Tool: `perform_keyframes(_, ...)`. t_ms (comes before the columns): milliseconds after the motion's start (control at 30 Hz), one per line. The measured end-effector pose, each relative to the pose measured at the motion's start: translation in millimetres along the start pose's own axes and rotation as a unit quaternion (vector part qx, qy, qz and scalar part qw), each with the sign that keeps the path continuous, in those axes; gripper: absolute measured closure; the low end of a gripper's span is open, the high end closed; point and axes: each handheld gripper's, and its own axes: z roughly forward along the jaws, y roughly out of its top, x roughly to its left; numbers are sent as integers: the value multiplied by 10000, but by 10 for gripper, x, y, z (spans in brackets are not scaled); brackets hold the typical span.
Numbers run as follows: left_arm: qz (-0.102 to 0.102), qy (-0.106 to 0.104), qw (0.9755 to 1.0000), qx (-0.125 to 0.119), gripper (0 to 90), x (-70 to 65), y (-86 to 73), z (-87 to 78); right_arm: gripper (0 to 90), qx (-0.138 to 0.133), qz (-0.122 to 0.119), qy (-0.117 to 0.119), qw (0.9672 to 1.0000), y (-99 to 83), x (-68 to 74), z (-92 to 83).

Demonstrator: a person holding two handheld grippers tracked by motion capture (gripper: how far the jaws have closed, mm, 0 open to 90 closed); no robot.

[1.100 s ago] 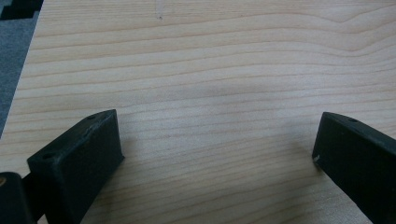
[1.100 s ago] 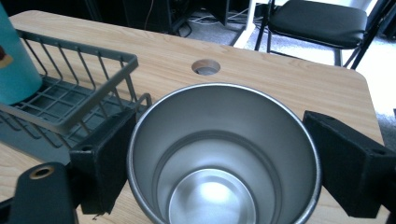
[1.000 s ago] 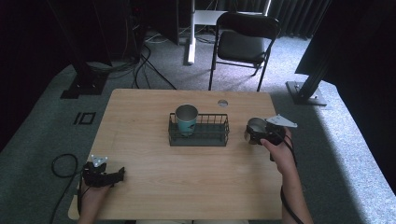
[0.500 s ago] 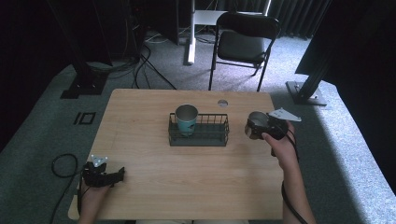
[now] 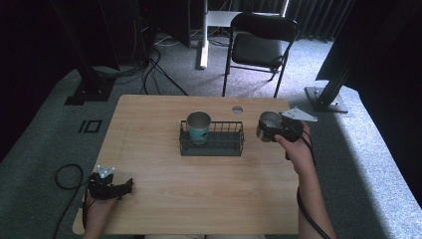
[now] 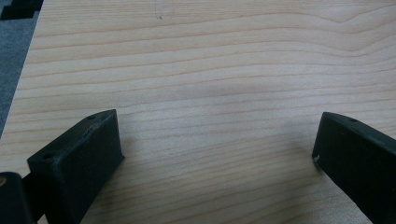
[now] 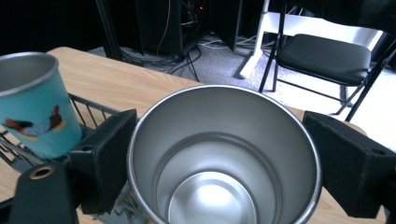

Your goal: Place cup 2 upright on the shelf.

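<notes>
The right gripper [image 5: 267, 130] squeezes a shiny steel cup [image 7: 224, 158] held up just right of the wire basket [image 5: 212, 146] with the blue cup [image 5: 198, 127] inside, while the left gripper [image 5: 124, 187] rests wide open on the wooden table [image 5: 199, 199].

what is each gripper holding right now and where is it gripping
The right gripper holds a steel cup by its sides, near the rim. The left gripper is open, holding nothing.

I can read no words, brands or numbers anywhere. The teal cup [image 7: 32, 107] in my right tool's view carries only a small picture, seemingly birds, with no lettering on it that I can make out.
</notes>
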Motion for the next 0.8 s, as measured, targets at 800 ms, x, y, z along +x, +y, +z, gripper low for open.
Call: perform_keyframes(800, 4, 1, 10000, 2, 19, 0, 0, 0, 132, -139, -241, 308, 9991, 289, 328, 155)
